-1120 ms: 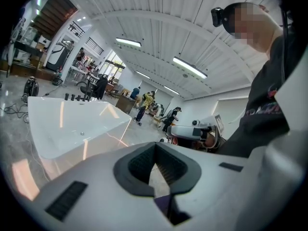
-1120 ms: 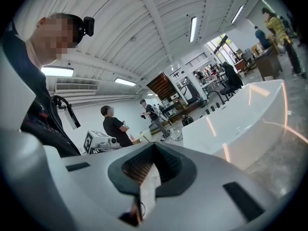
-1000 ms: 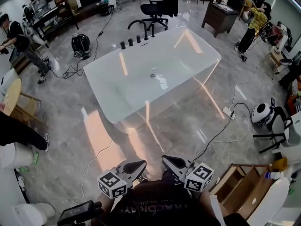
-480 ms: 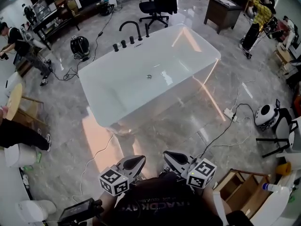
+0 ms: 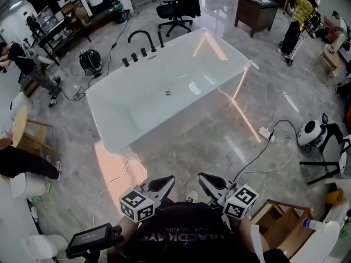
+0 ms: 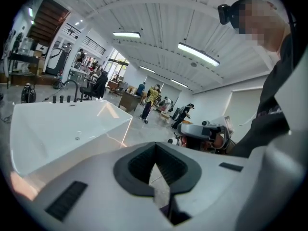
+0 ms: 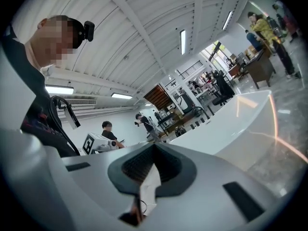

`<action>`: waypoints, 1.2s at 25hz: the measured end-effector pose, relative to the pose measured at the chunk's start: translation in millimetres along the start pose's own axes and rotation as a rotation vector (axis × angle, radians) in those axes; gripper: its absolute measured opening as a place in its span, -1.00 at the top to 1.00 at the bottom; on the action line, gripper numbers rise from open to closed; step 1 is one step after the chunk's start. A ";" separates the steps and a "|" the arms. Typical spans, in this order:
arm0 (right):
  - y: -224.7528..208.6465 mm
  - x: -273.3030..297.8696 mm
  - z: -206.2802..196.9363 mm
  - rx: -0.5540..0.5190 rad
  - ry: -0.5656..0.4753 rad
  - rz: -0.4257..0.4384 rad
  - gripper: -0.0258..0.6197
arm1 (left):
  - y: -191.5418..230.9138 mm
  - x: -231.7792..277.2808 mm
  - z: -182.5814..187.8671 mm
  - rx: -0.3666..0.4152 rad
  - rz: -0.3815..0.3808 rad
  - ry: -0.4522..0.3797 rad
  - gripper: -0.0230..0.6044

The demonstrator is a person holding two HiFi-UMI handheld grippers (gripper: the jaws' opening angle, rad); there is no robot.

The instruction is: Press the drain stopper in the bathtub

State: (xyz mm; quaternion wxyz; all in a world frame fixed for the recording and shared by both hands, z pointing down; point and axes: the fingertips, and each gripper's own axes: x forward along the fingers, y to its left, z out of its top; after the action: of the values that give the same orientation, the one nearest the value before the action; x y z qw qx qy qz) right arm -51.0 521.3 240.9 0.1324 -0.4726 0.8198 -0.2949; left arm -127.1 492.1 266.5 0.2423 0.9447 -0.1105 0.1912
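At the bottom of the head view, the left gripper (image 5: 160,187) and the right gripper (image 5: 210,183) are held close to the person's dark shirt, side by side over the grey marble floor (image 5: 197,147), each with its marker cube nearest the body. Ahead of them, well apart, stands the white bathtub (image 5: 181,119), set at a slant, with the small round drain stopper (image 5: 168,93) in the middle of its bottom and a black arched faucet (image 5: 140,35) with a row of black knobs (image 5: 134,56) on its far rim. A white power strip (image 5: 265,133) and its cables lie on the floor to the right. In the left gripper view, the left gripper (image 6: 154,147) has its jaws pressed together at the tips with nothing between them; the bathtub (image 6: 57,124) lies beyond to the left, its drain stopper (image 6: 77,138) a small dot. In the right gripper view, the right gripper (image 7: 154,146) is likewise closed and empty, the bathtub (image 7: 231,124) off to the right.
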 end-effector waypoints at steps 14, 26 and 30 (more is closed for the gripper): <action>-28.5 -37.9 14.1 0.037 -0.098 -0.145 0.87 | -12.7 55.3 20.4 0.044 -0.119 0.080 0.90; -99.7 12.6 59.8 0.017 -0.063 -0.231 0.87 | 65.8 114.3 66.7 -0.039 -0.170 0.064 0.90; -122.1 53.3 85.4 0.019 -0.062 -0.222 0.87 | 105.3 125.0 98.1 -0.042 -0.168 0.060 0.90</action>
State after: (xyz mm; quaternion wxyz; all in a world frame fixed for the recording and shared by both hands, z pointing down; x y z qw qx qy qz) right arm 48.8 398.9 251.0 0.1286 -0.5681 0.7551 -0.3008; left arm -15.9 338.1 282.7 0.2807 0.9391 -0.0273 0.1962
